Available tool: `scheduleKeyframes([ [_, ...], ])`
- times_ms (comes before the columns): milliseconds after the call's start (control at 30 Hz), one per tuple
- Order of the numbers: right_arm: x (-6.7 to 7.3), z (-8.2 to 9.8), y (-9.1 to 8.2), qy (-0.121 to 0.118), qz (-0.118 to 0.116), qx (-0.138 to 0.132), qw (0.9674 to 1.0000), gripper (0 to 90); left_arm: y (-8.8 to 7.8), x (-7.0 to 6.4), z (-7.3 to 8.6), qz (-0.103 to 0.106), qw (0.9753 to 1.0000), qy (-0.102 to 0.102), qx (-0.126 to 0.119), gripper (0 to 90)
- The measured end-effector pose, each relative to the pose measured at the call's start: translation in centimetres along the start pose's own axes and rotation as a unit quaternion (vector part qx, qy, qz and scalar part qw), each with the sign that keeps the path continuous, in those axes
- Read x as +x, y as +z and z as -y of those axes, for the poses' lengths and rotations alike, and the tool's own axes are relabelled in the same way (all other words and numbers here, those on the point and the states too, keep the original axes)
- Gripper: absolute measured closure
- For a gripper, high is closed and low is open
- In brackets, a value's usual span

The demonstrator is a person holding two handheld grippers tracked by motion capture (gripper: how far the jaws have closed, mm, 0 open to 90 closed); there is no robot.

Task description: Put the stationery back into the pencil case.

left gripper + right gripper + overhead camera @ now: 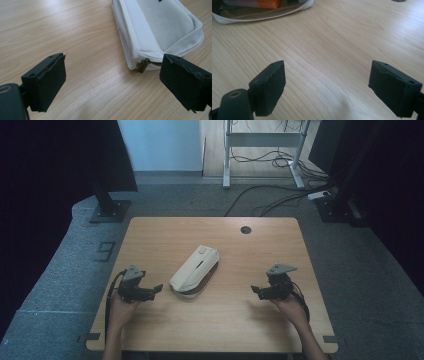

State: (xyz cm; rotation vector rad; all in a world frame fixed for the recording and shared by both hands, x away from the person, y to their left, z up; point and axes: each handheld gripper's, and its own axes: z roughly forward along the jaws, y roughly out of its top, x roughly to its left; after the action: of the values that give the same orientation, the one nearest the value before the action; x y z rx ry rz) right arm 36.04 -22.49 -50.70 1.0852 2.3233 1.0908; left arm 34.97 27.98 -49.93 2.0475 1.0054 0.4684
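Two grippers flank the white pouch [195, 271]: left gripper [159, 288] just beside it, right gripper [254, 291] farther off, both with jaws spread, holding nothing.

Both grippers [157, 289] [255, 291]: black bodies, grey three-cornered top plates, blocky black jaws with screw holes, black cables; bare forearms.

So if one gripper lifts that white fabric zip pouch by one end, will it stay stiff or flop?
The white fabric zip pouch will probably sag, since its cloth sides look soft. It seems partly open with things inside, seen in the right gripper view, so contents might slide out. Lying flat on the wooden table, it should slide rather than roll if pushed.
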Motion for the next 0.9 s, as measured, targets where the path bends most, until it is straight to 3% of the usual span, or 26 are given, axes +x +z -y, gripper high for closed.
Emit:
scheduleKeyframes([
  [367,-1.2,2.7,-1.8,0.021,0.023,-0.006,0.9995,13.7,0.7,0.3,1.4,-0.003,0.9998,-0.001,0.021,4.4],
  [633,-1.5,4.6,-1.7,0.031,0.033,0.002,0.9990,12.1,1.6,0.1,2.3,-0.006,0.9992,0.002,0.039,3.0],
  [900,-1.8,6.4,-1.3,0.045,0.039,0.011,0.9982,8.0,3.1,-0.2,3.1,-0.006,0.9972,0.012,0.074,0.0],
])
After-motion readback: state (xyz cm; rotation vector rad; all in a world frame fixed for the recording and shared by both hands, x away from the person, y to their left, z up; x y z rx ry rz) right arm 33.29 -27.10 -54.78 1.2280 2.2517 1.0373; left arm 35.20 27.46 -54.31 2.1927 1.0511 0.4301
